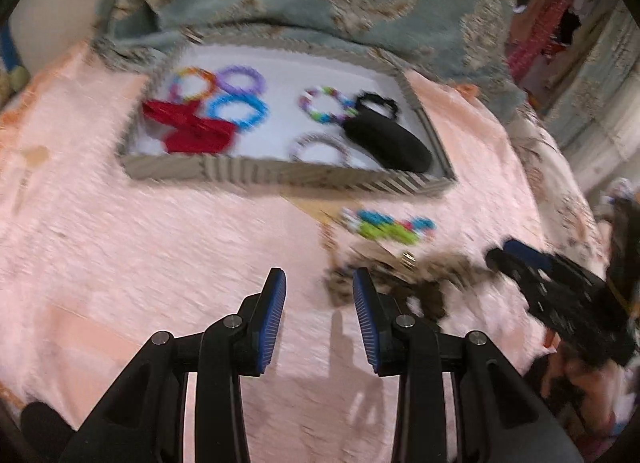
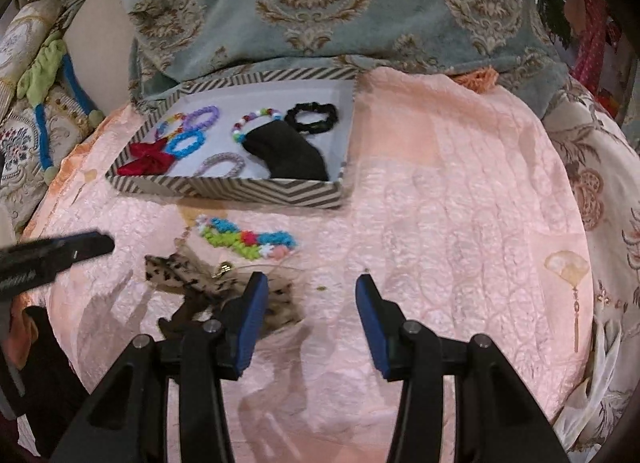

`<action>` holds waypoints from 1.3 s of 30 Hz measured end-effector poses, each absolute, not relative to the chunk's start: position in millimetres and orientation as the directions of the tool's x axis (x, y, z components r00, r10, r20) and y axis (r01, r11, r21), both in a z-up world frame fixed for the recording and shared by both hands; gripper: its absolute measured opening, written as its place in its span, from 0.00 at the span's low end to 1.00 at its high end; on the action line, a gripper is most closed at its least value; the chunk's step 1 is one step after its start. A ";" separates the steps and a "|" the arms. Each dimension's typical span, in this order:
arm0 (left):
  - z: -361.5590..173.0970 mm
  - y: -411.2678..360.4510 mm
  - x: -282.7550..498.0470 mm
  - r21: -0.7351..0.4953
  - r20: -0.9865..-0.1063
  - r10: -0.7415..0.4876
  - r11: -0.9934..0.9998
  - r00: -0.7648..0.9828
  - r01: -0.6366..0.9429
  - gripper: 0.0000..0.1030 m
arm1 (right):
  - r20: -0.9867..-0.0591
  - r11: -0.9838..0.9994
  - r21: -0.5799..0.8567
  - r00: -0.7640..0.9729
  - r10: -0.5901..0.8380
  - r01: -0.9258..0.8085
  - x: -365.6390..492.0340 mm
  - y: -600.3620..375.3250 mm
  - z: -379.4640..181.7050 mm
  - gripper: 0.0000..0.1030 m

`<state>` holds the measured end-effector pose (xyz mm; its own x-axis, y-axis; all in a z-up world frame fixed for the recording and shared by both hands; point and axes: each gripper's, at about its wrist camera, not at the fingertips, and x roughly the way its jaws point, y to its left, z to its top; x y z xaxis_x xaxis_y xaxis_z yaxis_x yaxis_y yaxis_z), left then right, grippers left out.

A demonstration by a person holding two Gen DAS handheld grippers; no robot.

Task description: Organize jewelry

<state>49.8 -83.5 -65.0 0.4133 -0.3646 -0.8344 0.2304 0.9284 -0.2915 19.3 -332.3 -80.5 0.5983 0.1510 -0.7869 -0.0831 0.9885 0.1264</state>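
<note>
A multicoloured beaded necklace (image 2: pixel 247 238) is lying bunched on the pink quilt (image 2: pixel 440 203), just before the striped tray (image 2: pixel 224 188). I am holding both my right gripper (image 2: pixel 308 291) and left gripper (image 1: pixel 319 283) open and empty, short of it.

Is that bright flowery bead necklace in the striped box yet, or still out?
Out. The flower bead necklace lies on the pink quilt in front of the striped box, apart from its front wall.
</note>
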 end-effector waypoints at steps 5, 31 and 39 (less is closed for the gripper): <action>-71.9 -108.8 41.0 -0.367 -0.830 -0.456 0.880 0.320 0.302 0.27 | -0.789 0.986 0.155 0.594 0.159 -0.059 28.4 -347.4 -83.3 0.47; -108.6 -138.8 49.3 -0.357 -0.850 -0.443 0.882 0.284 0.307 0.00 | -0.832 0.941 0.111 0.488 0.264 -0.319 82.7 -292.9 -118.7 0.09; -81.7 -115.9 38.6 -0.302 -0.837 -0.410 0.899 0.363 0.318 0.00 | -0.745 0.932 0.173 0.577 0.336 -0.319 61.7 -302.4 -66.3 0.08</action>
